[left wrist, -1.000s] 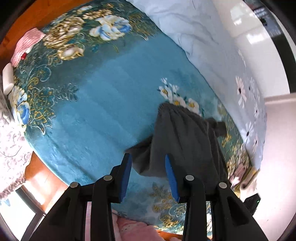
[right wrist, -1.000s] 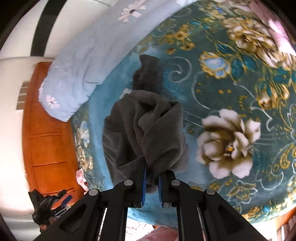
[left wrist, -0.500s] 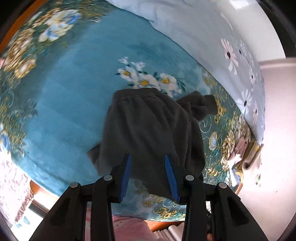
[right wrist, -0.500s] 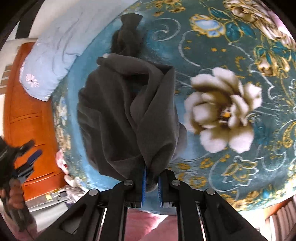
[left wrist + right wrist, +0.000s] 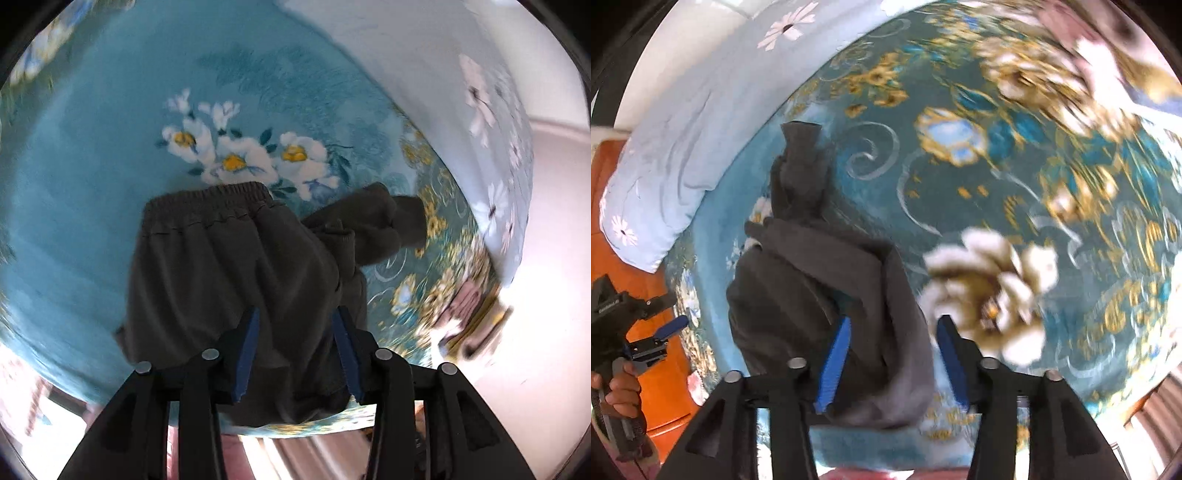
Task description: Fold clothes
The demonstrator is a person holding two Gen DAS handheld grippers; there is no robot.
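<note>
Garment: dark grey trousers (image 5: 229,280) lie bunched on the floral blanket (image 5: 92,155), waistband away from the person.
Left gripper (image 5: 295,350): jaws spread wide, empty, above the fabric.
Right gripper (image 5: 892,360): jaws spread wide, gripping nothing.

We hold the left gripper (image 5: 295,349) pointing forward with its two fingers (image 5: 246,347) spread wide, the blue pads facing each other across a broad gap and clamping nothing. The right gripper (image 5: 892,360) is in the same state, its fingers (image 5: 834,363) parted wide with nothing pinched between them. From the right wrist view, our left hand (image 5: 617,386) shows at the far left edge, wrapped around the grip of its gripper with the knuckles turned outward.
</note>
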